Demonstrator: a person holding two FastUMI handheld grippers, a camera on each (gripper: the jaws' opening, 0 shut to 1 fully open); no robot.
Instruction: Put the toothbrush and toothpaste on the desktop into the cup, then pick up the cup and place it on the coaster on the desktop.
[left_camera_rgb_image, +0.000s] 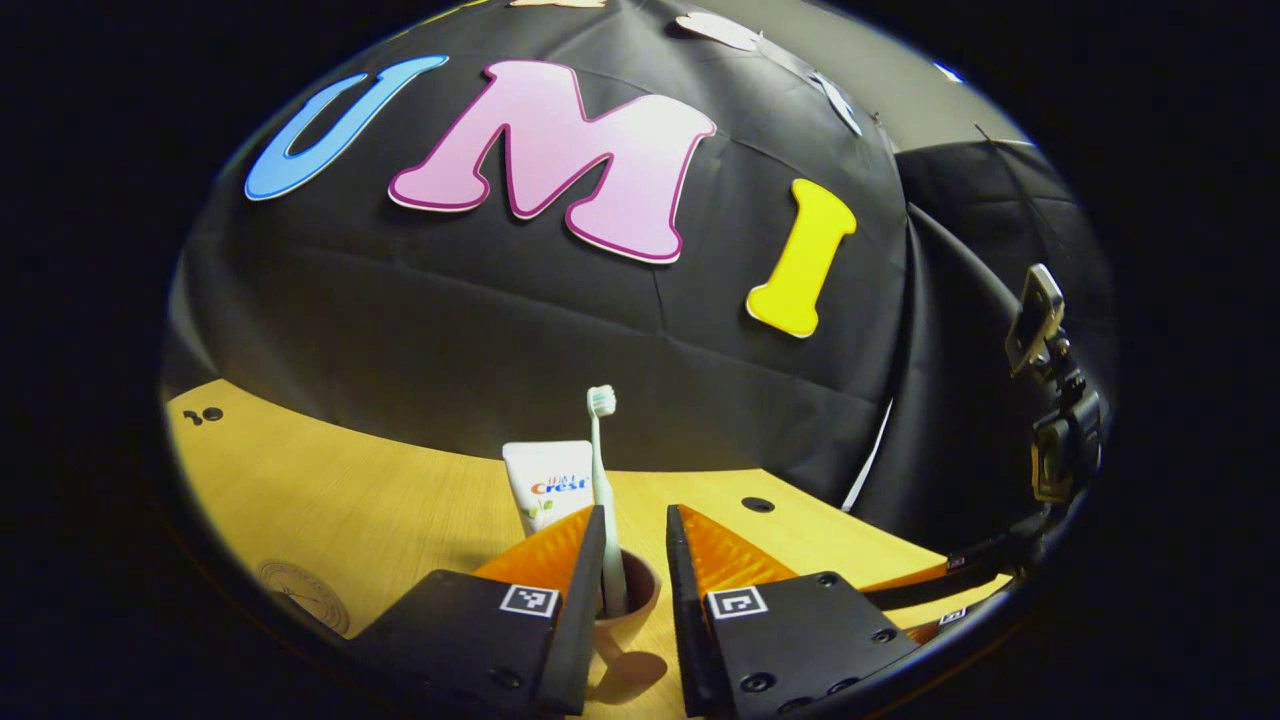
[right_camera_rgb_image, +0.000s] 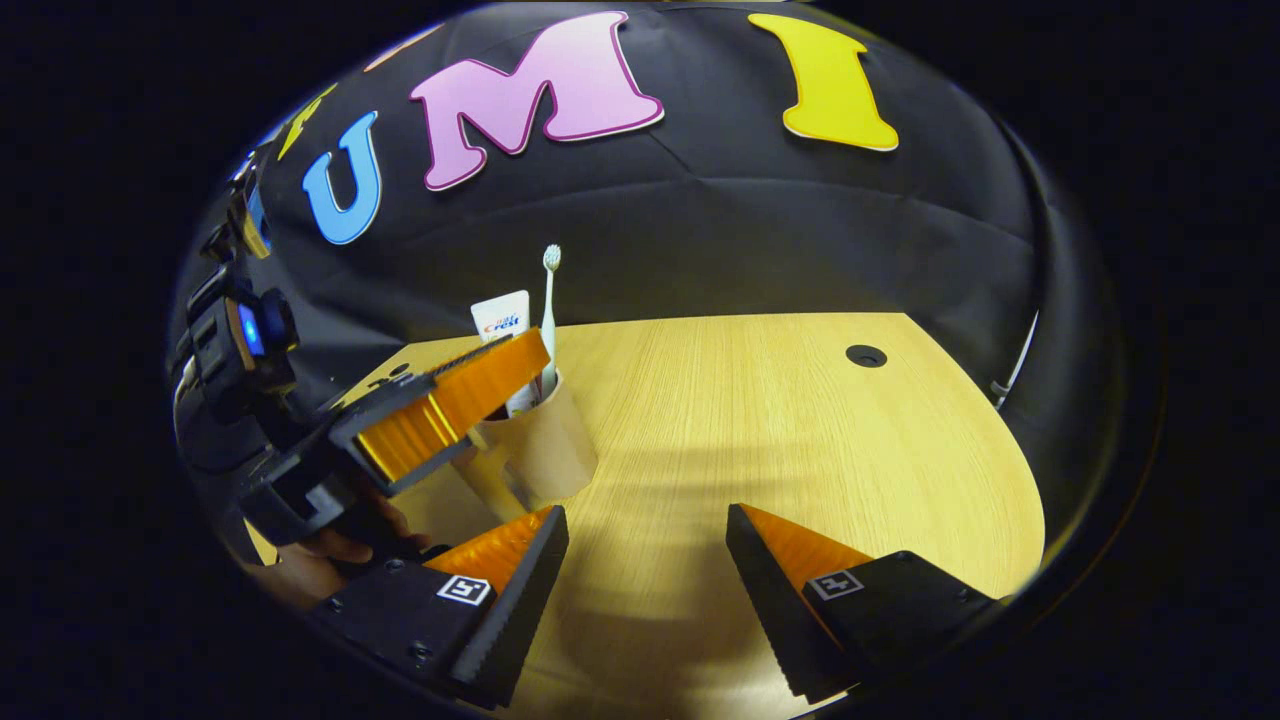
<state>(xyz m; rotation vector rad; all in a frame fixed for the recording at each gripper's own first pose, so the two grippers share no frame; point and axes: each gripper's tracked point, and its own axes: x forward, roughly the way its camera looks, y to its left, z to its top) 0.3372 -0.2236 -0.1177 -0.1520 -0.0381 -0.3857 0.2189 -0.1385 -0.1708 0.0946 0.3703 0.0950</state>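
Observation:
A beige cup (left_camera_rgb_image: 632, 598) with a handle stands between my left gripper's (left_camera_rgb_image: 635, 515) fingers, which are closed in on it. A white toothbrush (left_camera_rgb_image: 602, 440) and a white toothpaste tube (left_camera_rgb_image: 548, 485) stick up out of the cup. In the right gripper view the cup (right_camera_rgb_image: 548, 445) sits on or just above the wooden desktop (right_camera_rgb_image: 800, 430), its handle pointing at the left gripper (right_camera_rgb_image: 450, 400). My right gripper (right_camera_rgb_image: 645, 512) is open and holds nothing, a little in front of the cup. A round coaster (left_camera_rgb_image: 305, 595) lies on the desktop to the cup's left.
The black cloth wall closes off the back of the desktop. A cable hole (right_camera_rgb_image: 866, 355) sits near the far right corner. A hand (right_camera_rgb_image: 320, 560) holds the left gripper. The right gripper's body (left_camera_rgb_image: 1050, 420) shows at the right edge of the left gripper view.

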